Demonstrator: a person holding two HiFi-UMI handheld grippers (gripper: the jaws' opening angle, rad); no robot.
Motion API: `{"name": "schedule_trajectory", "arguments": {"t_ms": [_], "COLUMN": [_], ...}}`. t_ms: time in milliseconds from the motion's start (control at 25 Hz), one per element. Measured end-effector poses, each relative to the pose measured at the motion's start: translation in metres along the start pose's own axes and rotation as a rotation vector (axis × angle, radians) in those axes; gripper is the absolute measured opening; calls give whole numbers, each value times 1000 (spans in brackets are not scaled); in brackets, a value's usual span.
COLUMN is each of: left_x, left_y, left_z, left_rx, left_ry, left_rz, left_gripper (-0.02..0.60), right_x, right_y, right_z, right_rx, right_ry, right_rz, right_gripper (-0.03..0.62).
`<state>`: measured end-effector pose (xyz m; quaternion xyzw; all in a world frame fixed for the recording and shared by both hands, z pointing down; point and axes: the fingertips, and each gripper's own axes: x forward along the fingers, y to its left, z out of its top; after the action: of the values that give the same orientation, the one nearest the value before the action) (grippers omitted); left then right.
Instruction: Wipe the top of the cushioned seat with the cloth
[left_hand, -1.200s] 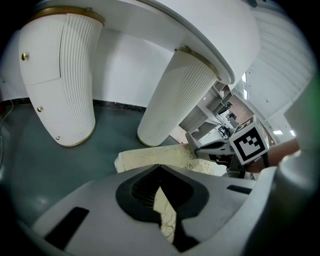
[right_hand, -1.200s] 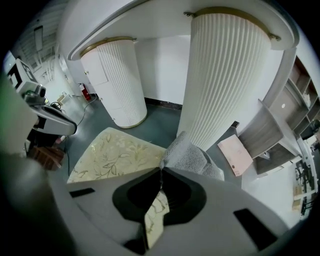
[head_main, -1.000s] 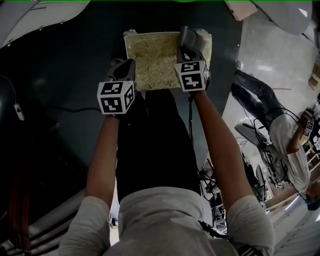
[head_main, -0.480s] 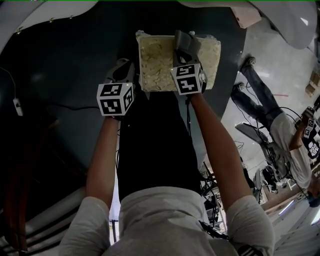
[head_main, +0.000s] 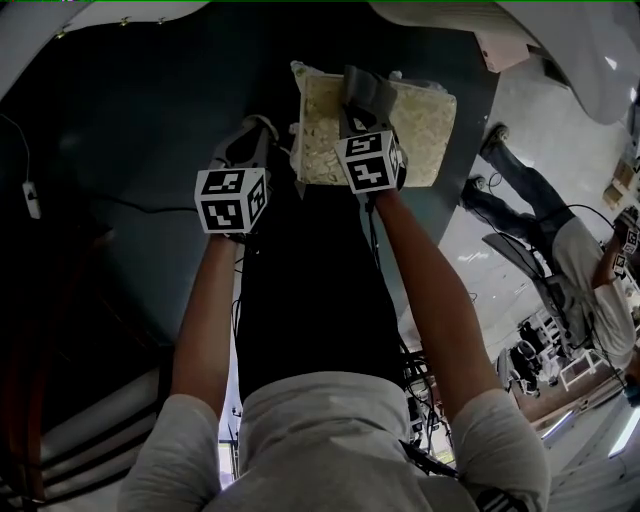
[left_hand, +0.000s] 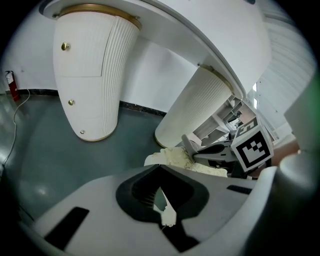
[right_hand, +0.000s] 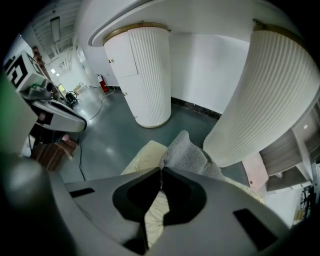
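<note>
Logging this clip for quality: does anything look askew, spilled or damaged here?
Nothing stands out. The right gripper clamps the grey cloth on the cushioned seat; the left gripper hangs shut beside the seat.

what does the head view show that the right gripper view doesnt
Only the head view: the wearer's forearms reaching out, and a second person at the right edge.
Only the right gripper view: two ribbed white columns ahead, and the right gripper with its jaws shut on the cloth.
Both: the grey cloth resting on the pale cushioned seat, which sits on the dark floor.
</note>
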<state>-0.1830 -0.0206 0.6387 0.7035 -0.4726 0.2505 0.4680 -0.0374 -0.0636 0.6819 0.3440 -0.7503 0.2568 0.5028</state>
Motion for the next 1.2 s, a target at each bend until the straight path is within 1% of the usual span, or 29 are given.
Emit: {"name": "schedule_trajectory", "arguments": {"t_ms": [120, 440, 600, 720, 840, 920, 1000, 1080, 1200], "left_x": [-7, -37, -45, -50, -54, -59, -65, -77, -111], "left_y": [9, 45, 52, 48, 46, 47, 44, 32, 3], "left_z": [3, 1, 1, -4, -8, -8, -9, -4, 20], "left_rx": [-24, -94, -127, -140, -139, -121, -82, -11, 110], "left_ry": [-18, -64, -74, -79, -76, -70, -58, -37, -4], "left_rz": [17, 62, 68, 66, 63, 59, 44, 13, -24], "left_gripper": [15, 15, 15, 15, 15, 15, 15, 15, 15], "right_x": [4, 8, 11, 9, 6, 1, -6, -24, -75], "right_y": [10, 52, 67, 70, 67, 69, 74, 77, 78], "right_z": [7, 26, 40, 40, 37, 36, 34, 39, 63], "right_rx": [-30, -97, -137, -139, -98, -71, -72, -76, -41], "right_ry": [11, 30, 42, 45, 51, 60, 66, 55, 11], "right_rz": [17, 58, 77, 85, 83, 85, 85, 82, 87], "right_gripper": [18, 18, 18, 18, 18, 18, 18, 18, 18]}}
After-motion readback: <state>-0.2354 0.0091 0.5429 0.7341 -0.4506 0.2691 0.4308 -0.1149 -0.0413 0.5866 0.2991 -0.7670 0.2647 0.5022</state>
